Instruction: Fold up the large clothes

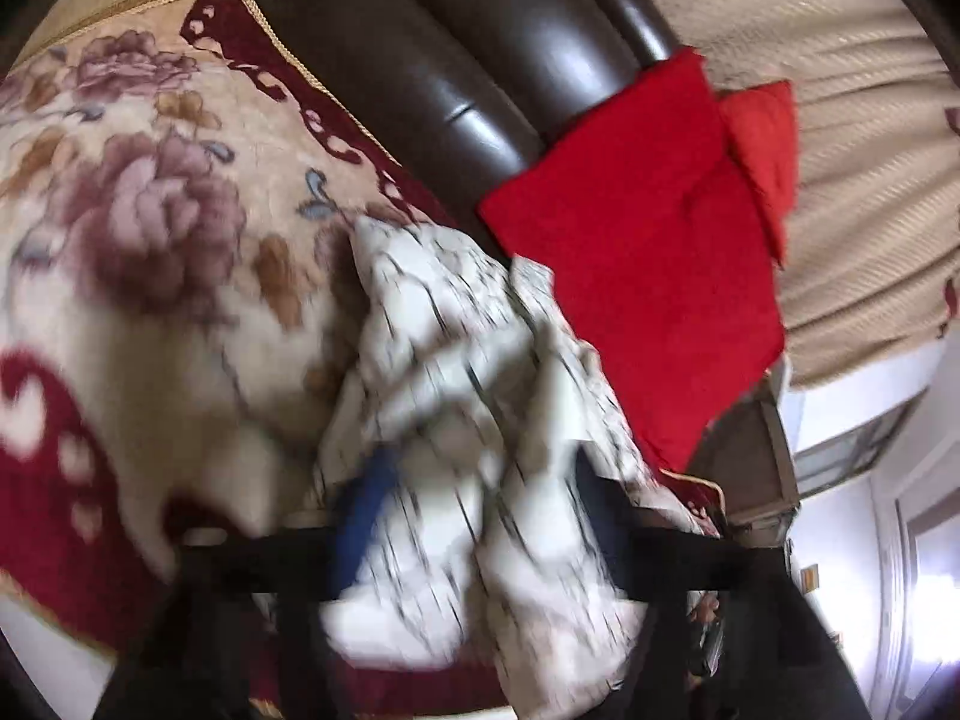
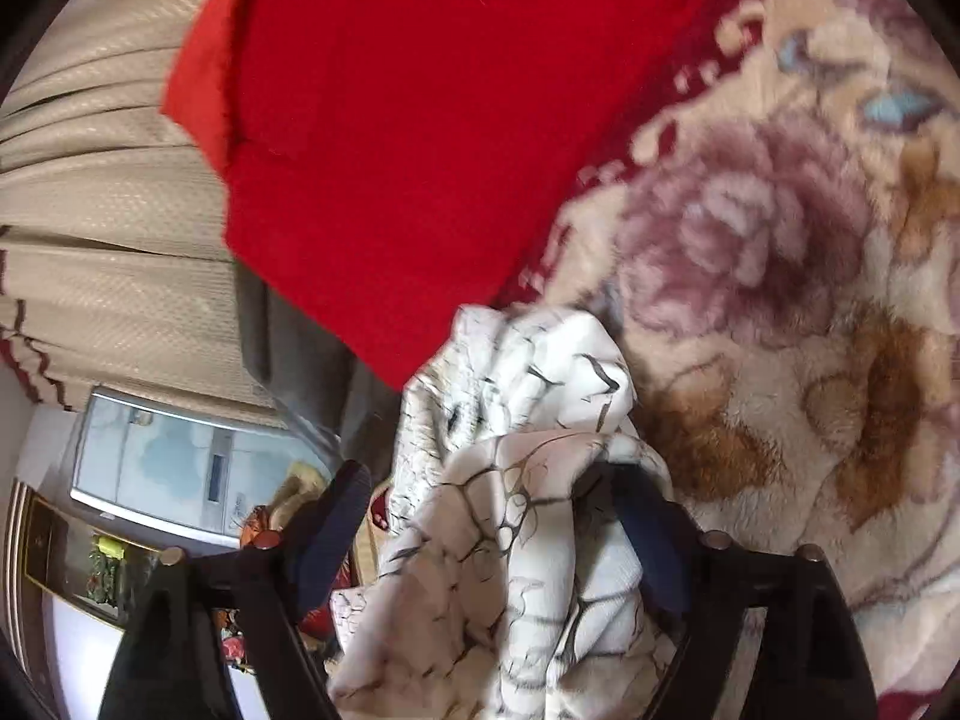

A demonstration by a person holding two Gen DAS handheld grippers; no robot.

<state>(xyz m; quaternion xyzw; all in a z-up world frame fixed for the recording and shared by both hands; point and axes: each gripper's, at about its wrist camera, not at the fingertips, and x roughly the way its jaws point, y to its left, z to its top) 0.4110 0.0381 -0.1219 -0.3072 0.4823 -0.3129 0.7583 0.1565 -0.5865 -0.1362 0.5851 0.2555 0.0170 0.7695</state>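
A white garment with a black crackle print [image 1: 456,312] lies bunched on a floral fleece blanket [image 1: 150,210]. My left gripper [image 1: 480,480] has its jaws wide apart, and the blurred bunch of the garment sits between the blue finger [image 1: 366,492] and the dark one. In the right wrist view the same garment [image 2: 540,372] hangs between the spread jaws of my right gripper [image 2: 480,474]. Its left finger [image 2: 336,510] stands clear of the cloth. A fold drapes over the tip of the right finger [image 2: 642,534].
A folded red cloth [image 1: 648,252] [image 2: 420,120] lies just beyond the garment against a dark brown padded headboard [image 1: 420,60]. Beige curtains [image 1: 840,150] [image 2: 108,180] hang behind. The blanket [image 2: 780,240] spreads out to the side.
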